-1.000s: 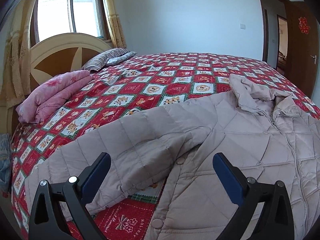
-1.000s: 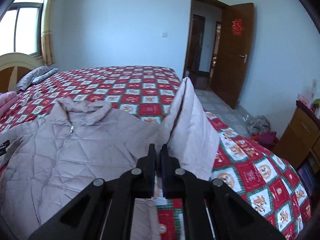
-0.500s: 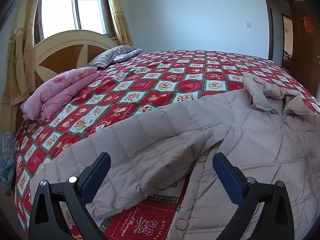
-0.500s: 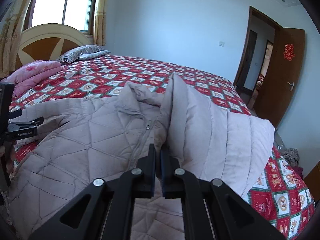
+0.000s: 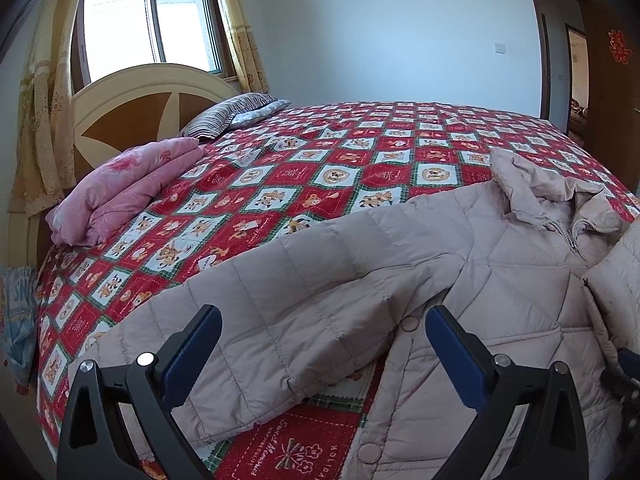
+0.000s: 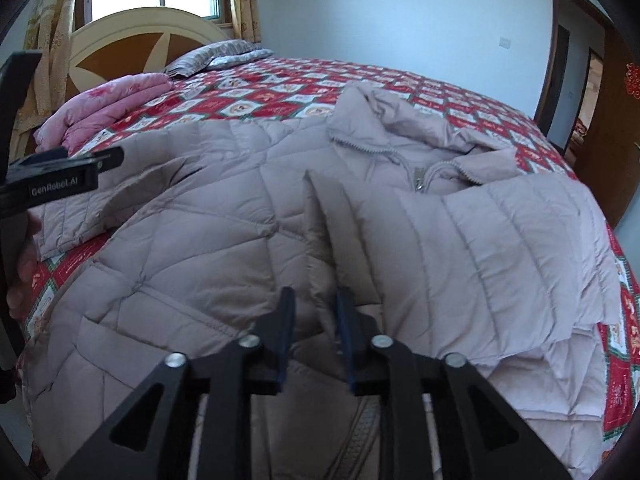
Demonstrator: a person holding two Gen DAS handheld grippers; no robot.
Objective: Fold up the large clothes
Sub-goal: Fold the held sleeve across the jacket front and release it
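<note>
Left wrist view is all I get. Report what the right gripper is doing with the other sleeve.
Observer: The right gripper is open, jaws slightly apart, with the cuff edge of the folded sleeve between them.
Operator: Tell me where that sleeve lies.
Observer: Across the front of the jacket, just below the zipper pull at the collar.
Operator: Describe its far side.
Observer: Its shoulder end reaches the jacket's edge; the bedspread shows beyond.
</note>
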